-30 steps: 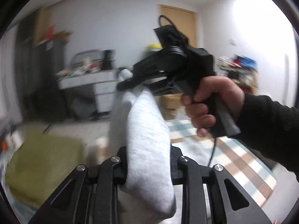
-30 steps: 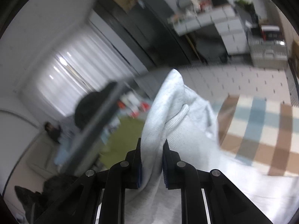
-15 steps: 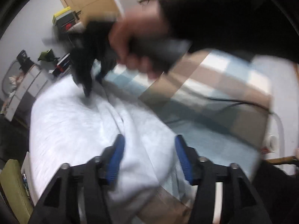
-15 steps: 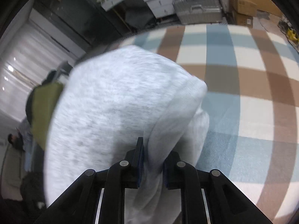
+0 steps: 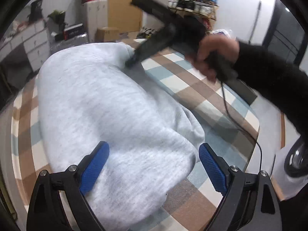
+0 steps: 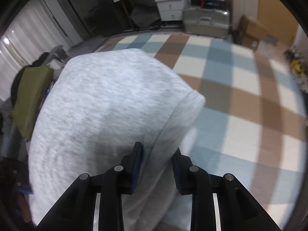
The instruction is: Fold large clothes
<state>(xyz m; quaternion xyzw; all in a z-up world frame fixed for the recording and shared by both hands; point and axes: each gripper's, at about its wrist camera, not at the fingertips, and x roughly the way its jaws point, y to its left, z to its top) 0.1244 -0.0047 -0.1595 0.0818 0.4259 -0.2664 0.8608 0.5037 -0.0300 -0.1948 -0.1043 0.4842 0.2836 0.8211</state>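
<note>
Left gripper (image 5: 153, 162): jaws spread wide, blue pads either side of the near end of the grey garment (image 5: 107, 115), gripping nothing.
Right gripper (image 6: 156, 158): jaws around a fold of the garment's ribbed edge; whether they pinch it cannot be told.
Garment: bunched lengthwise on the checked cloth (image 6: 240, 96).
Beyond: white drawers (image 6: 169, 3), silver suitcase (image 6: 207, 22).
</note>
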